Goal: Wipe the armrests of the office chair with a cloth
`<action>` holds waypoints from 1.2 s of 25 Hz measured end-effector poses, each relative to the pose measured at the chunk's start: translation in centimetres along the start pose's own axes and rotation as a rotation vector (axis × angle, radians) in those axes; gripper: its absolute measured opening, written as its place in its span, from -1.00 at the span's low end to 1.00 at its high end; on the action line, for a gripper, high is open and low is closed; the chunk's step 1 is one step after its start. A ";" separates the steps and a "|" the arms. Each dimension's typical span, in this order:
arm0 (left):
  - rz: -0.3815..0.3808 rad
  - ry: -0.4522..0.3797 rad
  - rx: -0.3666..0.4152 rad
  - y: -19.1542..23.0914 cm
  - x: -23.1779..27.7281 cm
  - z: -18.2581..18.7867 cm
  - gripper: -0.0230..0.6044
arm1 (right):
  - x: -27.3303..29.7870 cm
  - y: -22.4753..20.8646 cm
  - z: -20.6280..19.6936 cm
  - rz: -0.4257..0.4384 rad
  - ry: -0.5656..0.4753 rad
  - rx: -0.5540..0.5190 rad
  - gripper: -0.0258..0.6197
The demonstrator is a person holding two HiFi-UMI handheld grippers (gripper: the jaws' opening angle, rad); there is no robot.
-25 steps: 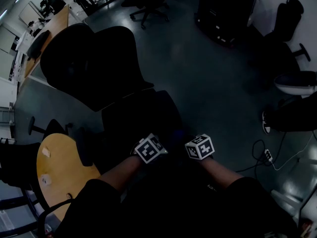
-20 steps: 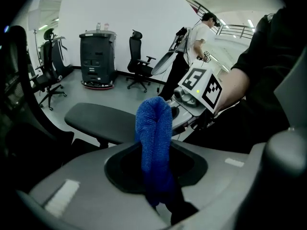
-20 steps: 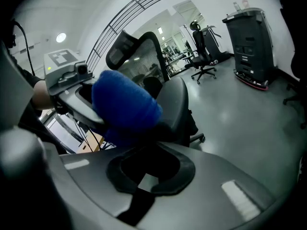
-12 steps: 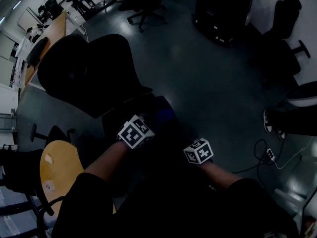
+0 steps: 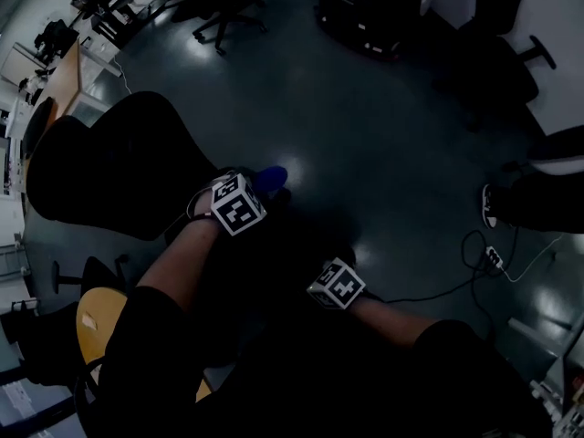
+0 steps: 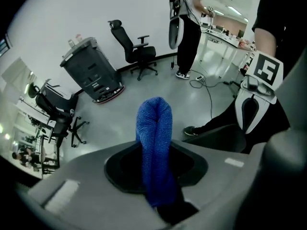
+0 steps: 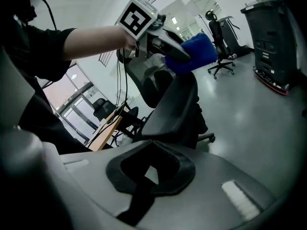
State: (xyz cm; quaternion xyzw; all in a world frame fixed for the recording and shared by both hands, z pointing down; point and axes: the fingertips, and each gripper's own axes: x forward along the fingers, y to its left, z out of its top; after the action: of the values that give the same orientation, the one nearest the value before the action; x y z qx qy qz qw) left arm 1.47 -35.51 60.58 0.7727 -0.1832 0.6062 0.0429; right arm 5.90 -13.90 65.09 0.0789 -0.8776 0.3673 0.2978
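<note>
Blue cloth (image 6: pixel 154 143) clamped in left claw (image 6: pixel 156 195), beside black chair (image 5: pixel 109 172); right claw (image 7: pixel 149 176) closed, empty.

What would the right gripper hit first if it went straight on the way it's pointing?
Most likely the black office chair, straight ahead of the right gripper. The left gripper and its blue cloth sit above that line. Depth is unclear.

Head view steeply down, gripper views close, all sharing cloth (image 5: pixel 270 179)
</note>
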 end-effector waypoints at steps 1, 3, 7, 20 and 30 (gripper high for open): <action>-0.018 0.013 0.017 -0.5 0.8 0.2 -0.53 | -0.1 -0.1 0.0 0.014 0.007 -0.007 -0.91; -0.055 0.032 0.055 -2.0 2.2 0.8 -0.53 | -0.3 -0.4 -0.1 0.043 0.023 -0.020 -0.91; -0.079 0.031 0.070 -4.2 3.6 2.2 -0.53 | -0.8 -1.1 -0.4 0.095 0.049 -0.036 -0.91; -0.218 -0.104 -0.070 -13.7 1.0 5.5 -0.53 | -1.6 -2.4 0.4 0.209 0.064 0.033 -0.91; -0.260 -0.271 -0.402 -18.2 -2.5 4.3 -0.54 | -2.2 -1.8 1.5 0.204 0.010 0.031 -0.91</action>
State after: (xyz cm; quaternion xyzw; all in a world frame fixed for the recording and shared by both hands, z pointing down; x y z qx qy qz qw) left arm 11.02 -19.30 59.90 0.8398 -0.2031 0.4380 0.2482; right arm 7.61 -16.41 64.02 -0.0079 -0.8738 0.4096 0.2620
